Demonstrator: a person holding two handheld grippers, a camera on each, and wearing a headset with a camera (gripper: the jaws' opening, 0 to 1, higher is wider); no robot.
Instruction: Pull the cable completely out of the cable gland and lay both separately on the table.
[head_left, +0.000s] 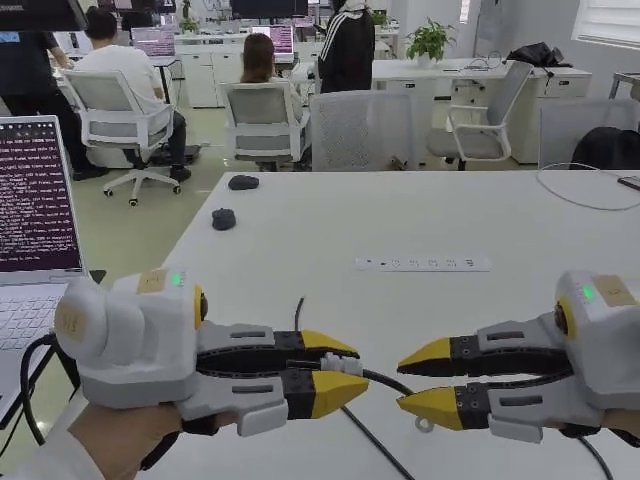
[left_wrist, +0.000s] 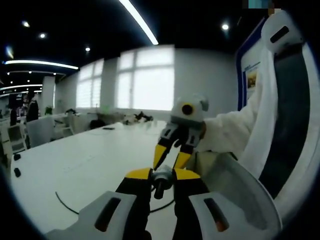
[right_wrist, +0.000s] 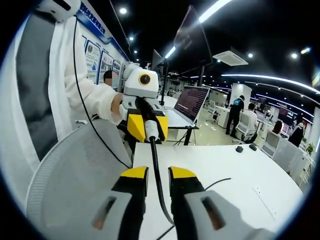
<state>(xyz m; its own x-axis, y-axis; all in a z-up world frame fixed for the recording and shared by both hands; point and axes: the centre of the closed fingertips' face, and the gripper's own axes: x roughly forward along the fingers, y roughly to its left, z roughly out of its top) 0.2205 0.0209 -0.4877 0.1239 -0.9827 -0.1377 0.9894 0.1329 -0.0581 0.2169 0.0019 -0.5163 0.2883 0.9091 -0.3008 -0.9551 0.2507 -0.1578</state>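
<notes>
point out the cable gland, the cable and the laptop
cable gland (head_left: 345, 364), head view, on its pale body
cable (right_wrist: 156, 175), right gripper view, on the black stretch below the gland
laptop (head_left: 35, 195), head view, on the middle of its lit screen

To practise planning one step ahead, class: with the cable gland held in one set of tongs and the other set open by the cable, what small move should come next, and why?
Probably shut the right tongs on the cable. The left tongs clamp the cable gland, and the cable runs out of it between the open right tongs, ungripped.
</notes>
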